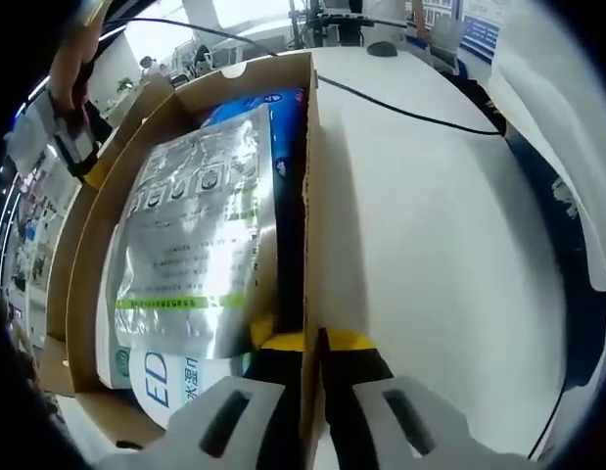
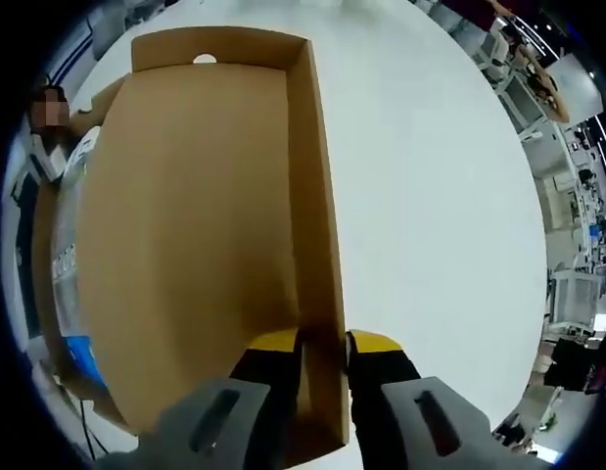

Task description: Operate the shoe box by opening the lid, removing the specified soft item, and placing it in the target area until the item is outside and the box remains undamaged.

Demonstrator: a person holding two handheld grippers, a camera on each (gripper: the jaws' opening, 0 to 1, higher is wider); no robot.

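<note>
One shoe box [image 1: 307,196], wall in left gripper [image 1: 313,345]; one lid [image 2: 185,245], rim in right gripper [image 2: 322,345]; one silver pouch [image 1: 195,245] inside.

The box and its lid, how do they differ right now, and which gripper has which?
The box holds a silver pouch over blue and white packs; the lid shows only bare brown board. The box wall is pinched by the left gripper; the lid's side flap sits between the jaws of the right gripper. The lid has a small notch in its far rim; the box rim looks plain. Both are brown cardboard above a white table.
</note>
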